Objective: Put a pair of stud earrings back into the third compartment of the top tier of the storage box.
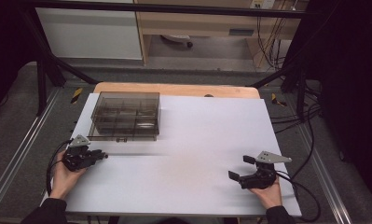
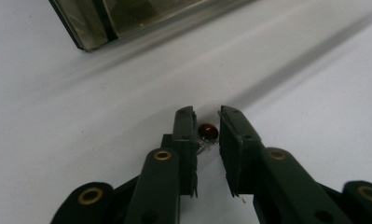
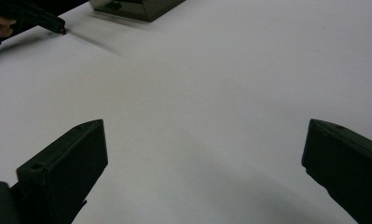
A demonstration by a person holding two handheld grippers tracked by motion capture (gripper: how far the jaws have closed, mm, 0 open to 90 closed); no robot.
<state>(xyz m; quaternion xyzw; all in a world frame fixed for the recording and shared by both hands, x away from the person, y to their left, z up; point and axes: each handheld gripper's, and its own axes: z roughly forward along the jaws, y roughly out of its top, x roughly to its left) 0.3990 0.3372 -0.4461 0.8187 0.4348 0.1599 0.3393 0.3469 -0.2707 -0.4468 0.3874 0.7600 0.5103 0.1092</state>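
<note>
Roughly at the bench's near-left, the left tool (image 1: 99, 155) lies low and level on the white bench (image 1: 197, 140), held in the person's left hand (image 1: 65, 175). Its jaws are nearly together around a small dark-red bead (image 2: 208, 132). One pad touches the bead; a thin gap shows on the other side, so whether it is truly pinched I can't tell. Lying that flat probably suits picking up something this small off the surface.

Bead: round, glossy, dark red-brown, sitting on the bench right at the jaw tips; a faint pale wire or thread shows beneath it, too small to identify. From the right gripper view it's a tiny dark dot at the far tool's tip (image 3: 62, 31).

Just beyond the left tool, a smoky transparent compartment box (image 1: 125, 115) sits closed on the bench's far-left, dividers visible through the lid, latch side facing the person. Likely the bead's destination, kept close for a short carry.

Over at the near-right, the right tool (image 1: 242, 168) rests with jaws wide apart, nothing between them, well apart from the bead, apparently waiting.
</note>
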